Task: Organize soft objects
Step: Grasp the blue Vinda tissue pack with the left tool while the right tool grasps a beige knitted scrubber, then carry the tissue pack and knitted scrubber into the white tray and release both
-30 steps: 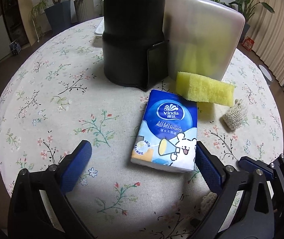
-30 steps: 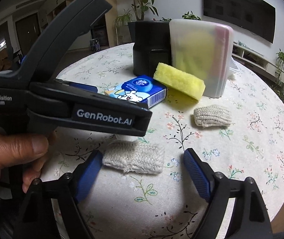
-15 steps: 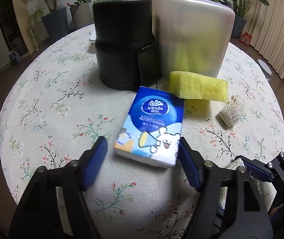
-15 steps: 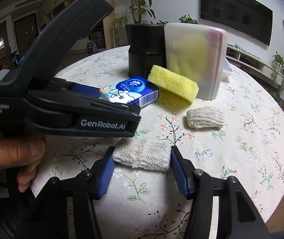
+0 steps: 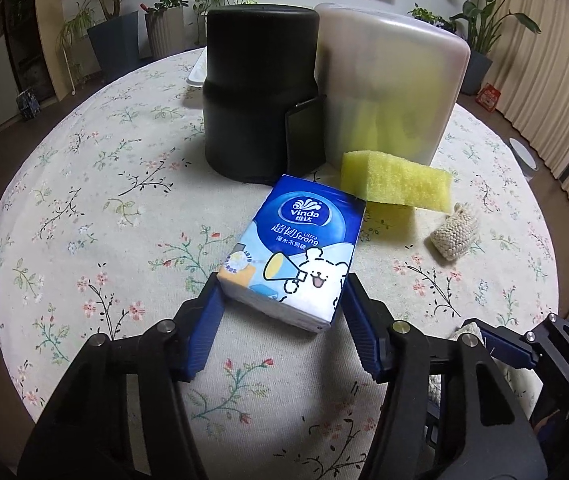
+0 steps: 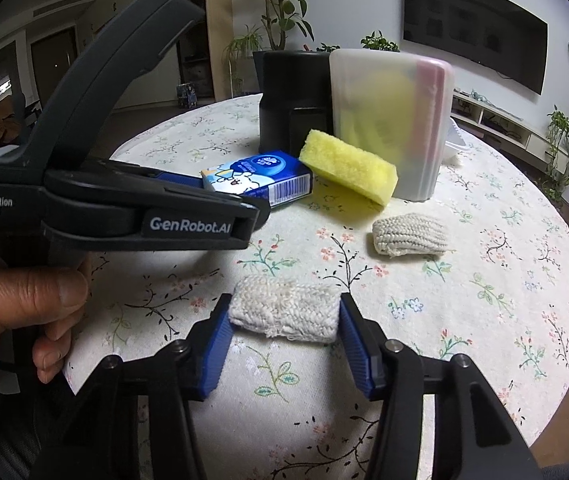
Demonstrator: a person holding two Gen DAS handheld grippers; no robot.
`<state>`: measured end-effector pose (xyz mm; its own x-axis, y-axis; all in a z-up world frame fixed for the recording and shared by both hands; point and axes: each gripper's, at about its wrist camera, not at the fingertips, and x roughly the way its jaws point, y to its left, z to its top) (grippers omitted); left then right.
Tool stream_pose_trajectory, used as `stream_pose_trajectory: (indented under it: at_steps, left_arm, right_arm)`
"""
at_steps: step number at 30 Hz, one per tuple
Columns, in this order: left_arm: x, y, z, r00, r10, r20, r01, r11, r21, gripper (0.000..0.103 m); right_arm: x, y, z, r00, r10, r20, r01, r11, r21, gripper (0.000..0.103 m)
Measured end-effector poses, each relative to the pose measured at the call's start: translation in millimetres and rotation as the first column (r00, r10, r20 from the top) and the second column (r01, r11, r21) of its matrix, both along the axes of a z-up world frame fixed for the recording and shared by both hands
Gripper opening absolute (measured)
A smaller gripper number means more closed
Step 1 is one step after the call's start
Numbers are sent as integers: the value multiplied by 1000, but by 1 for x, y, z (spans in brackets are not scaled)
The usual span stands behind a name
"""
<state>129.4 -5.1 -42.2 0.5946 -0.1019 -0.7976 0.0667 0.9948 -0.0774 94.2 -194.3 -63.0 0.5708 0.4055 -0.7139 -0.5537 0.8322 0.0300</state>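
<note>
My left gripper (image 5: 282, 294) is shut on the near end of a blue Vinda tissue pack (image 5: 300, 244) lying on the flowered tablecloth; the pack also shows in the right wrist view (image 6: 260, 178). My right gripper (image 6: 284, 312) is shut on a white knitted cloth (image 6: 286, 312), its pads touching both ends. A yellow sponge (image 5: 396, 182) leans tilted behind the pack, seen also in the right wrist view (image 6: 348, 166). A second knitted cloth (image 6: 408, 235) lies to the right, also in the left wrist view (image 5: 454, 232).
A black cylindrical container (image 5: 262, 98) and a frosted plastic box (image 5: 392, 80) with yellow items inside stand at the back of the round table (image 5: 84, 200). The left gripper's body (image 6: 104, 200) fills the left of the right wrist view.
Both grippers have closed from wide open: the left one onto the tissue pack, the right one onto the near knitted cloth. Both moved slightly forward.
</note>
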Motion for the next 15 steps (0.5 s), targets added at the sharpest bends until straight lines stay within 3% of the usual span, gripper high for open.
stream_pose_trajectory:
  at_steps: [15]
  left_arm:
    - [-23,14,6,999,32,-7,-32,999,-36,56]
  right_arm:
    - [-5,-11,10,1000,-16,17,16,1000,14,54]
